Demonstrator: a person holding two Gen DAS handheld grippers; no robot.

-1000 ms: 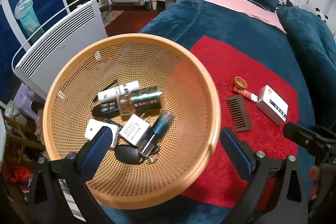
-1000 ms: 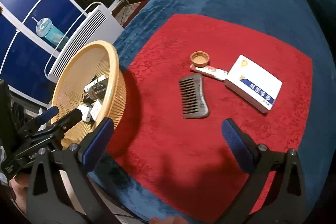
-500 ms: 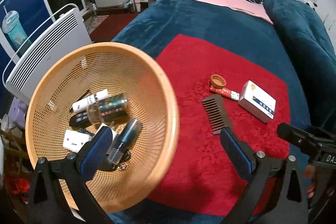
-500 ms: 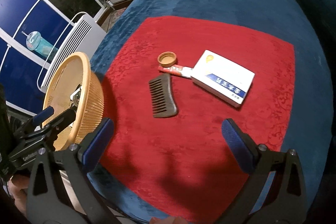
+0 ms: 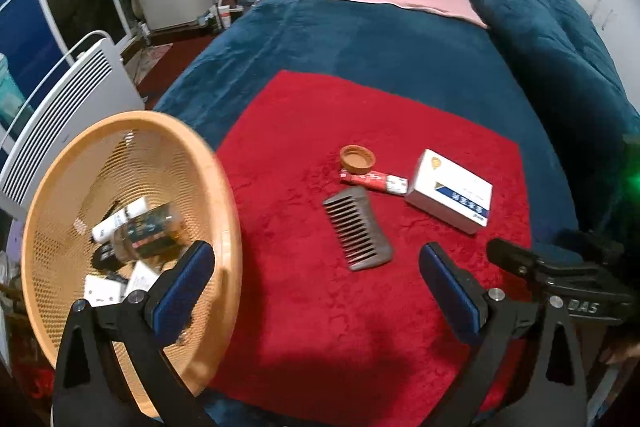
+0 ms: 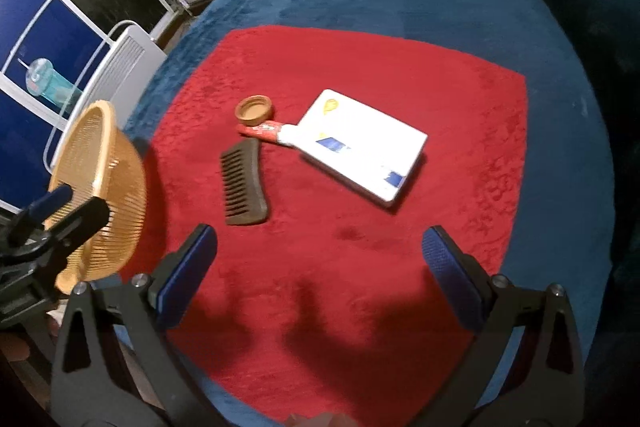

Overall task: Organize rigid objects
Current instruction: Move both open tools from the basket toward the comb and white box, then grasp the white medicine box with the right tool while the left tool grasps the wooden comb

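On the red cloth [image 5: 304, 307] lie a brown comb [image 5: 357, 229], an orange cap [image 5: 357, 159], a small red-and-white tube [image 5: 374, 182] and a white box [image 5: 450, 191]. The same comb [image 6: 244, 183], cap [image 6: 254, 109], tube [image 6: 268, 131] and box [image 6: 362, 143] show in the right wrist view. An orange mesh basket [image 5: 228, 211] at the left holds several small items, among them a bottle [image 5: 150, 231]. My left gripper [image 5: 316, 267] is open and empty, close in front of the comb. My right gripper [image 6: 318, 251] is open and empty, short of the comb and box.
The cloth lies on a blue bedspread [image 5: 360, 39] with a pink sheet and a pillow at the far end. A white heater [image 5: 72, 95] stands left of the bed, behind the basket [image 6: 96, 187]. Each gripper shows at the edge of the other's view.
My left gripper has swung right, away from the basket and toward the comb. My right gripper has moved in closer to the comb and box. Nothing was picked up.
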